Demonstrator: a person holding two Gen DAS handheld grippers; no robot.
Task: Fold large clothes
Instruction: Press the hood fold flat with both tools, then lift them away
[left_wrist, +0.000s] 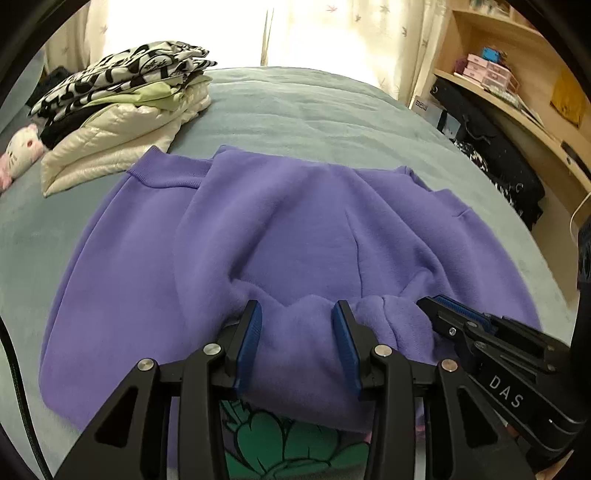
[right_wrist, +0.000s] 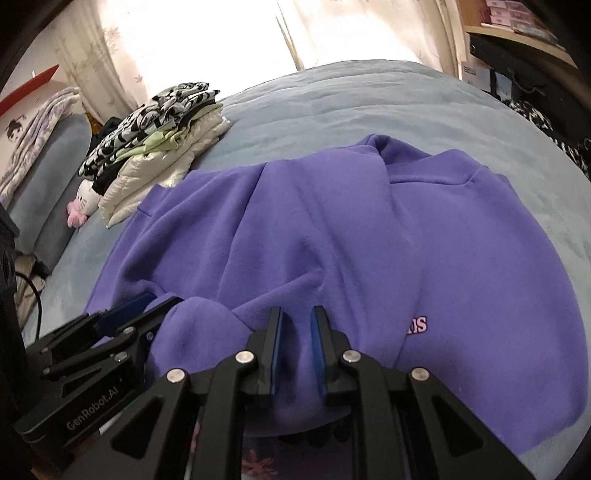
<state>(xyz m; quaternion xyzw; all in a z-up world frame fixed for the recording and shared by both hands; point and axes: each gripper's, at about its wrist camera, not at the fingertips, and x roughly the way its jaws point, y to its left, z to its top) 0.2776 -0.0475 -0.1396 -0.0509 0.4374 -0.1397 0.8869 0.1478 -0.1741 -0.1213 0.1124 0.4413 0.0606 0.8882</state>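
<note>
A large purple sweatshirt (left_wrist: 288, 236) lies spread on the grey-blue bed, with both sleeves folded inward across its body. It also shows in the right wrist view (right_wrist: 369, 240), with small pink lettering near its right side. My left gripper (left_wrist: 297, 314) has its jaws apart around a bunched fold of the near edge. My right gripper (right_wrist: 296, 319) has its jaws narrowly apart with a ridge of purple cloth between them. Each gripper shows in the other's view, the right gripper (left_wrist: 458, 314) and the left gripper (right_wrist: 147, 306), close together at the near edge.
A stack of folded clothes (left_wrist: 122, 99) sits at the bed's far left, with a pink-and-white plush toy (left_wrist: 22, 151) beside it. Wooden shelves (left_wrist: 517, 85) and dark bags stand to the right. Curtains hang behind the bed (left_wrist: 314, 107).
</note>
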